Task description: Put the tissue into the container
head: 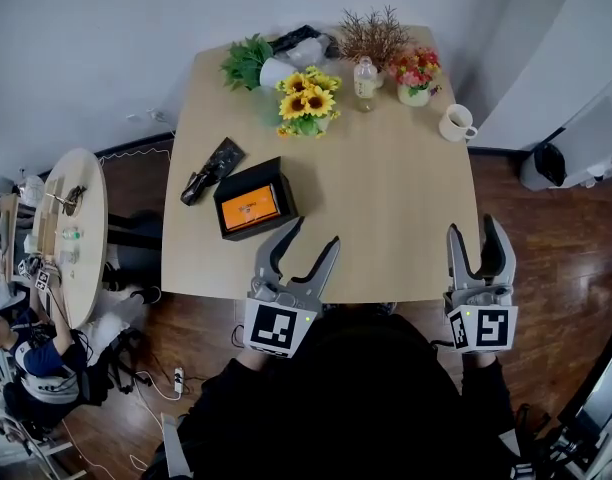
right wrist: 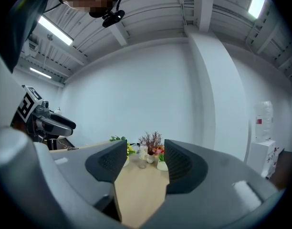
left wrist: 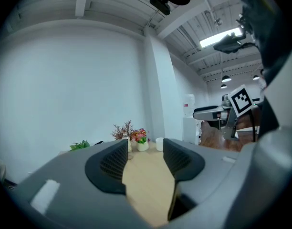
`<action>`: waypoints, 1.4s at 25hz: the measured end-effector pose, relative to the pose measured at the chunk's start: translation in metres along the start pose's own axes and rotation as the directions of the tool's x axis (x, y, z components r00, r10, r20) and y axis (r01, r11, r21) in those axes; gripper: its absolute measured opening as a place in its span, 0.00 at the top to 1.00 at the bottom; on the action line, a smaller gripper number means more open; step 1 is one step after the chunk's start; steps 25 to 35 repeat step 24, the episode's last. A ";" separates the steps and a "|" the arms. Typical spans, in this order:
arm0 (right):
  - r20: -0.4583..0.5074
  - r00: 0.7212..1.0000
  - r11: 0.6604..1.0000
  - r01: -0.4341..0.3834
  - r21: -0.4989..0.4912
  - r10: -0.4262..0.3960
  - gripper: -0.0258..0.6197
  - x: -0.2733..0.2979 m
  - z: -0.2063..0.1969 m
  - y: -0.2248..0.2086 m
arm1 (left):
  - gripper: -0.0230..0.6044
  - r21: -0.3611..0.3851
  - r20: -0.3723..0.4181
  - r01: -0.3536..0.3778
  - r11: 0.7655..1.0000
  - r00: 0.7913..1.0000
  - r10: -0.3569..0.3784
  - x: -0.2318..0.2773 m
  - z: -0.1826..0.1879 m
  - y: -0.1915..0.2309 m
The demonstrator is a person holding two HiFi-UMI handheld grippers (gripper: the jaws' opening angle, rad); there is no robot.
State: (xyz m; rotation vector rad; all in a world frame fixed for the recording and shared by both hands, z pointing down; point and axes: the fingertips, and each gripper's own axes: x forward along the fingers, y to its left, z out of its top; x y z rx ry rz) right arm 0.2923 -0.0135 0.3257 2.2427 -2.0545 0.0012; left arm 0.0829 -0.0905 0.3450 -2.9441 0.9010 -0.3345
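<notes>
A black box with an orange face [head: 254,208] sits on the wooden table [head: 386,208], left of centre. Just behind it to the left lies a dark crumpled packet [head: 211,170]. My left gripper [head: 316,231] hovers over the table's near edge, right of the box, jaws apart with nothing between them. At the near right corner my right gripper [head: 474,226] also stands open and empty. The left gripper view looks between the left gripper [left wrist: 146,147] pads along the tabletop. The right gripper [right wrist: 143,159] view shows the same. No loose tissue is visible.
Along the far edge stand a green plant [head: 248,60], sunflowers [head: 308,98], a small bottle [head: 365,80], dried twigs [head: 374,36] and a pot of red flowers [head: 416,73]. A white mug [head: 456,123] sits at the right. A round side table [head: 71,228] stands at the left.
</notes>
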 end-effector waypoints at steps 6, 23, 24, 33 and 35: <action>0.008 1.000 1.000 -0.001 -0.004 0.001 0.60 0.003 0.004 0.004 | 0.62 0.003 0.003 0.006 1.000 1.000 -0.006 0.002 0.002 0.003; 0.002 1.000 1.000 -0.012 -0.018 0.012 0.61 0.011 0.005 0.009 | 0.62 0.002 -0.001 0.003 1.000 1.000 -0.003 0.004 0.001 0.009; 0.002 1.000 1.000 -0.013 -0.018 0.013 0.62 0.011 0.005 0.009 | 0.62 0.001 -0.001 0.003 1.000 1.000 -0.003 0.004 0.001 0.010; 0.002 1.000 1.000 -0.013 -0.018 0.013 0.62 0.011 0.005 0.009 | 0.62 0.001 -0.001 0.003 1.000 1.000 -0.003 0.004 0.001 0.010; 0.002 1.000 1.000 -0.013 -0.018 0.013 0.62 0.011 0.005 0.009 | 0.62 0.001 -0.001 0.003 1.000 1.000 -0.003 0.004 0.001 0.010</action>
